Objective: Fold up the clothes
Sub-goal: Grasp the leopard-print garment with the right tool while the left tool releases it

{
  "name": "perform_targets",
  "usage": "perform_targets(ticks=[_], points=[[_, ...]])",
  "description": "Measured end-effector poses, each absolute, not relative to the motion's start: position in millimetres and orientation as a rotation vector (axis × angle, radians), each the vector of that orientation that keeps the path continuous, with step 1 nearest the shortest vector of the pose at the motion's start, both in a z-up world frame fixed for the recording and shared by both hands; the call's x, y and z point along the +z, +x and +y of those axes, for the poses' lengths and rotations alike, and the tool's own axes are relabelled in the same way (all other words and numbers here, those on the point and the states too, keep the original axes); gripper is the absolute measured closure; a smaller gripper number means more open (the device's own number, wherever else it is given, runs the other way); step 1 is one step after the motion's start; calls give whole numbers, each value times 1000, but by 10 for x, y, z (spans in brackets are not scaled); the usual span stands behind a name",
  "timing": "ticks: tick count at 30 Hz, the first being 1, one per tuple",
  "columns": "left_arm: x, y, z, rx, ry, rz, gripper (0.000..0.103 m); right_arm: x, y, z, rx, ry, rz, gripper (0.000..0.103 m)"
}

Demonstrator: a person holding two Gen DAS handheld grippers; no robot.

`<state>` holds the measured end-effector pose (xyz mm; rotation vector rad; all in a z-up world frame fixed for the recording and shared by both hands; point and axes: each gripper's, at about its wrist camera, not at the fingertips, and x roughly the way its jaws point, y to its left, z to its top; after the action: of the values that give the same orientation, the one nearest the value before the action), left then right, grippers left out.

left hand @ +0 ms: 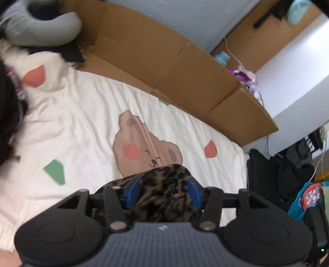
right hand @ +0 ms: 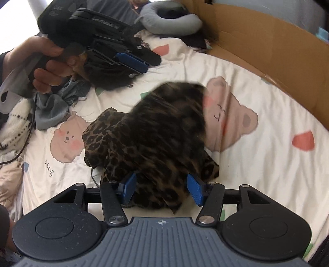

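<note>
A leopard-print garment lies bunched on the cream bear-print bedsheet, its upper part blurred. My right gripper has its blue pads against both sides of the garment's near fold. In the left wrist view the same print fills the gap of my left gripper, whose blue pads stand apart without pinching it. In the right wrist view the left gripper is held by a hand at the upper left, above dark fuzzy cloth.
A flattened cardboard sheet stands along the bed's far edge. A grey neck pillow lies at the head. Loose clothes are piled on the left. Dark bags sit on the floor beyond the bed's right end.
</note>
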<state>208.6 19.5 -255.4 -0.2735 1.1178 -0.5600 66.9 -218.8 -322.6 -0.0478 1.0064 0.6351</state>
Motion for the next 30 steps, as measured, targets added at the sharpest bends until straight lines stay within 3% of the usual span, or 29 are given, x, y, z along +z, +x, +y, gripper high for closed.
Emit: perform_targets(ticks=[9,19,30], points=[[-2822,1652,579,-532,-368,1186,49,-3476,686,-2131,600,-71,1005,44],[-3215,1289,516,-592,-377,1299,48,-3810,714,-2111,512,-57,1051,44],[-3659,1245,447,-539,-412,1388,40,-4044,720,-2047,495,-132,1041,44]])
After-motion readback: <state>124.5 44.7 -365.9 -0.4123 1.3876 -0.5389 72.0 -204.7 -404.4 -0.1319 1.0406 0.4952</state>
